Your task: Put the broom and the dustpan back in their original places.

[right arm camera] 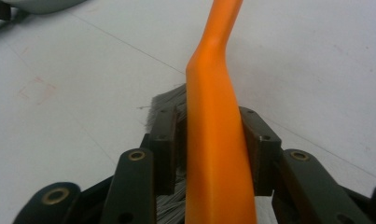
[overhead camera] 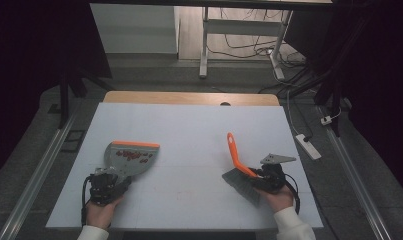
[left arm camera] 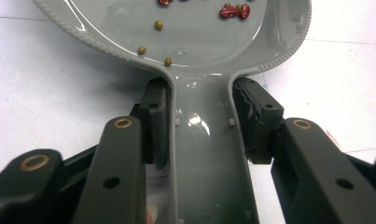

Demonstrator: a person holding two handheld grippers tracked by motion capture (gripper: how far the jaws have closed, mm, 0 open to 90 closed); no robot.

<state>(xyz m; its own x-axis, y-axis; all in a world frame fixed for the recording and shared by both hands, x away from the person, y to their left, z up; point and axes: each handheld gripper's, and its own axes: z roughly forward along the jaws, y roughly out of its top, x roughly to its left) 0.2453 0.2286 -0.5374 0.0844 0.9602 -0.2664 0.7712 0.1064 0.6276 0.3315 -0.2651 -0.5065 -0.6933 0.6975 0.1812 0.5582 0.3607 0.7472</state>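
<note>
I read no brand or writing anywhere. My left gripper has its jaws clamped on the handle of the grey dustpan, which lies at the desk's near left with red beans and small green ones in it. My right gripper, near right, has jaws loosely around the orange-handled brush, bristles on the desk.

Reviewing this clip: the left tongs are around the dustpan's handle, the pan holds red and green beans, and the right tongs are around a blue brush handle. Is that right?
One slip: the brush handle is orange, not blue, as the right gripper view shows. The rest stands: the left tongs are around the dustpan handle, and red and green beans lie in the pan.
</note>
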